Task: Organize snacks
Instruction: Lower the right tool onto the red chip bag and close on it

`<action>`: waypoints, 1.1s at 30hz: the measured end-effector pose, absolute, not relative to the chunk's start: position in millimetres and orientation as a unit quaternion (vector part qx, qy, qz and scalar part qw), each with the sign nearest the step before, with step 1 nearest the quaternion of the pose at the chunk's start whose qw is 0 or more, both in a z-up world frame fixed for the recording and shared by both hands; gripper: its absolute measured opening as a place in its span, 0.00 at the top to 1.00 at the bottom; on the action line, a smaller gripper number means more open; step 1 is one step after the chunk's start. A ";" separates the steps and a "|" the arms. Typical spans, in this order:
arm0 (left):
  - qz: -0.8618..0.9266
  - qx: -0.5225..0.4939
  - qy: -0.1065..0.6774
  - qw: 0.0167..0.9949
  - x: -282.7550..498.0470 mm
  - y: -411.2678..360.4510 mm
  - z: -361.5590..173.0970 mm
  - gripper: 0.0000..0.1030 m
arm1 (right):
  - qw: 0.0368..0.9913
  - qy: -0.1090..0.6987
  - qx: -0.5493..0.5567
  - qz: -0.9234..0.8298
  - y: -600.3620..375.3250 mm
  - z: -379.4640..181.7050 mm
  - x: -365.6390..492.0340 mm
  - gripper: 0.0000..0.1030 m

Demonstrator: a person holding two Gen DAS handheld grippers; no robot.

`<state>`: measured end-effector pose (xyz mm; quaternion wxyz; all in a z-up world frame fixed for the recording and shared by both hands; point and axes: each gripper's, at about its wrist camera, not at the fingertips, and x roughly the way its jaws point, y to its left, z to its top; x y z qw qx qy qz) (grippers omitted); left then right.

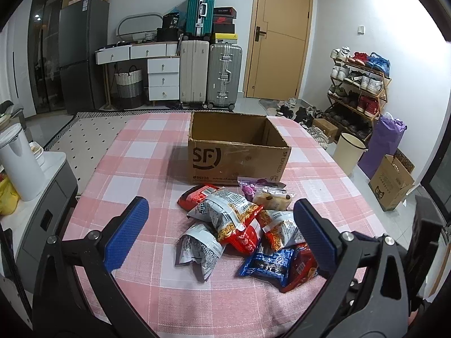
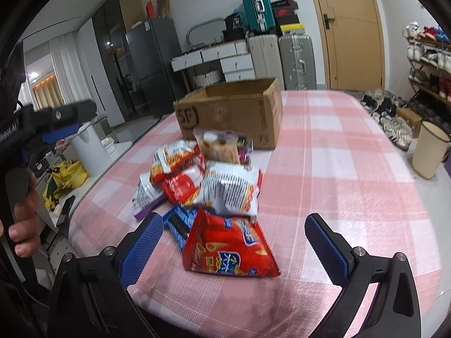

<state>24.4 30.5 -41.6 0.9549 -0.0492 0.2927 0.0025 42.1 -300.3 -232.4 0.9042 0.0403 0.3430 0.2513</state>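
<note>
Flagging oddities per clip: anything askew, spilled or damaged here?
No spill or tear visible. The snack packets lie in a loose overlapping heap before the cardboard box, whose near-left rim looks ragged. Both grippers are open, holding nothing.

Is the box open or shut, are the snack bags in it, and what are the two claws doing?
Brown cardboard box: open on top, no snacks visible inside.
Pile of colourful snack bags: on the tablecloth, outside the box.
Left claw: open, holding nothing.
Right claw: open, holding nothing.
</note>
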 end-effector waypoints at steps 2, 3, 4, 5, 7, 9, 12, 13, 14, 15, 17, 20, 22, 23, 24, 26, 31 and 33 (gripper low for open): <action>0.001 -0.049 0.295 0.954 25.4 31.3 -42.7 0.01 | 0.901 0.349 0.042 0.255 -297.7 -239.5 43.4 0.00; 0.002 -0.049 0.296 0.954 25.7 31.8 -43.4 0.01 | 0.899 0.353 0.042 0.257 -296.1 -244.0 45.7 0.00; 0.002 -0.049 0.297 0.954 26.4 31.5 -44.7 0.01 | 0.897 0.357 0.044 0.258 -295.8 -246.1 45.6 0.00; 0.001 -0.049 0.298 0.953 27.5 32.0 -45.8 0.01 | 0.894 0.361 0.046 0.260 -295.7 -248.7 46.3 0.00; 0.002 -0.048 0.298 0.953 29.3 33.5 -47.1 0.01 | 0.890 0.368 0.050 0.264 -294.4 -254.1 48.3 0.00; 0.002 -0.049 0.298 0.953 29.6 33.3 -47.4 0.01 | 0.887 0.374 0.050 0.266 -292.5 -258.2 50.7 0.00; 0.002 -0.048 0.300 0.953 30.6 32.0 -49.0 0.01 | 0.881 0.383 0.050 0.271 -290.7 -264.2 54.2 0.01; 0.002 -0.048 0.301 0.952 31.5 32.6 -50.1 0.01 | 0.880 0.386 0.052 0.273 -290.3 -266.0 55.5 0.02; 0.002 -0.048 0.302 0.952 32.2 33.3 -50.9 0.01 | 0.878 0.388 0.052 0.274 -290.3 -267.6 56.2 0.03; 0.002 -0.047 0.302 0.952 31.9 33.5 -51.4 0.01 | 0.876 0.391 0.053 0.277 -289.6 -269.7 57.5 0.06; 0.002 -0.047 0.302 0.952 32.7 34.0 -52.4 0.01 | 0.871 0.398 0.053 0.283 -287.9 -272.9 58.8 0.15; 0.003 -0.047 0.302 0.952 32.2 33.5 -52.2 0.01 | 0.868 0.402 0.054 0.286 -286.0 -275.6 58.9 0.17; 0.003 -0.047 0.302 0.952 32.0 33.5 -51.9 0.01 | 0.869 0.402 0.054 0.285 -286.0 -276.2 59.3 0.19; 0.003 -0.046 0.303 0.952 31.7 32.7 -52.1 0.01 | 0.869 0.401 0.053 0.284 -285.5 -276.5 58.6 0.21; 0.004 -0.044 0.304 0.952 32.0 32.5 -53.0 0.01 | 0.870 0.402 0.053 0.281 -285.6 -277.6 59.1 0.26; 0.004 -0.044 0.304 0.952 32.8 32.3 -54.4 0.01 | 0.867 0.406 0.060 0.283 -287.9 -279.5 59.9 0.32; 0.005 -0.044 0.303 0.952 33.3 32.0 -55.4 0.01 | 0.863 0.405 0.068 0.296 -293.1 -281.3 60.5 0.45; 0.006 -0.043 0.303 0.952 33.2 31.6 -55.5 0.01 | 0.863 0.402 0.063 0.298 -292.2 -280.2 59.4 0.48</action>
